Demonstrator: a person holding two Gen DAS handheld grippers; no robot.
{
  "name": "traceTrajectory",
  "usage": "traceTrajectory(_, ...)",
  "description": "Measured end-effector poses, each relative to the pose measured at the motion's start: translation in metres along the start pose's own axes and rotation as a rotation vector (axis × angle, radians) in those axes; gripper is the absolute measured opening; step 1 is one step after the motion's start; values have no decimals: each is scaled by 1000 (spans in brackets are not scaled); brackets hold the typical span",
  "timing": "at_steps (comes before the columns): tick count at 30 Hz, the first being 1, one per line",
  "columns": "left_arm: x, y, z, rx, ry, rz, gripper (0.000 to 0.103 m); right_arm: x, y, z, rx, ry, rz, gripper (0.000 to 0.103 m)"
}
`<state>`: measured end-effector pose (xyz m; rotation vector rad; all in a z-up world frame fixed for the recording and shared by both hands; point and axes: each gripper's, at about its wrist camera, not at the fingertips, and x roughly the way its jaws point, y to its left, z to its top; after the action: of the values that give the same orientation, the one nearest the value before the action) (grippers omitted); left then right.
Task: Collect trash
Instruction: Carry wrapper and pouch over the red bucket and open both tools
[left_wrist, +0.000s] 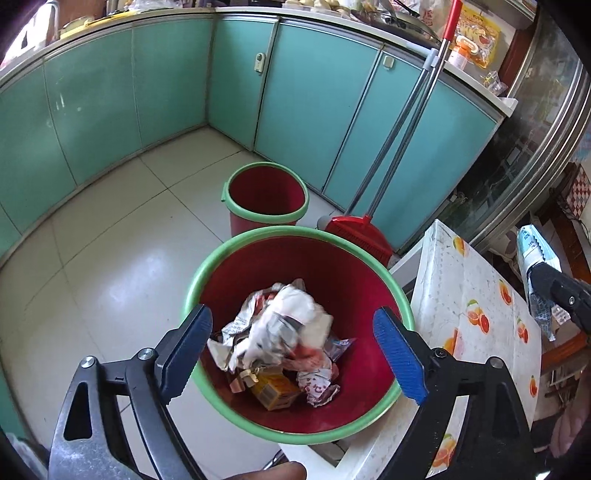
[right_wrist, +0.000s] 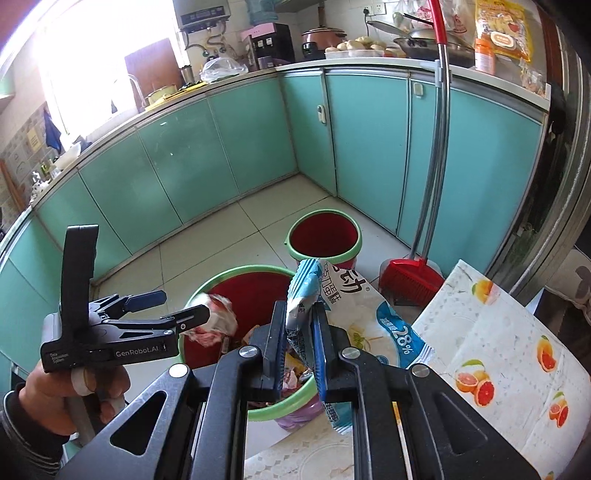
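Here, with the near red bin (left_wrist: 295, 417) as the landmark, teal cabinets (left_wrist: 92, 110) curve along the floor well to its left and behind it. The left gripper (left_wrist: 295, 354) hangs directly over the bin's mouth, its blue-padded jaws spread wide with nothing pressed between them. This bin, red inside with a green rim, holds crumpled white and red-printed wrappers (left_wrist: 284, 325) on top, blurred, and a small yellow carton (left_wrist: 273, 395) lower down toward the near wall. Just behind it on the tiled floor stands a second red bin (left_wrist: 266, 195) of the same make, whose visible inside shows bare red. To the right of that second bin a red broom (left_wrist: 365, 229) leans against the cabinets. Immediately right of the near bin sits a table with an orange-patterned cloth (left_wrist: 476, 306). Above that table's edge, the right gripper (right_wrist: 298, 332) has its jaws pressed together on a blue and white snack wrapper (right_wrist: 369, 306), which sticks up between them, right of the near bin.
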<state>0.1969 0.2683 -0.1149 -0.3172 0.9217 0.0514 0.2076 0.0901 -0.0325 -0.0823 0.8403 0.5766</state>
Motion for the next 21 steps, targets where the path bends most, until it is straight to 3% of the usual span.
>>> traceTrajectory(4, -10, 22, -1, -55, -22, -20, 100, 17, 14, 2, -16, 21, 25, 11)
traceTrajectory(13, -39, 52, -3, -92, -110, 45, 100, 71, 50, 0, -44, 83, 98, 11)
traceTrajectory(21, -56, 79, -9, -128, -135, 88, 100, 127, 69, -14, -68, 162, 68, 12)
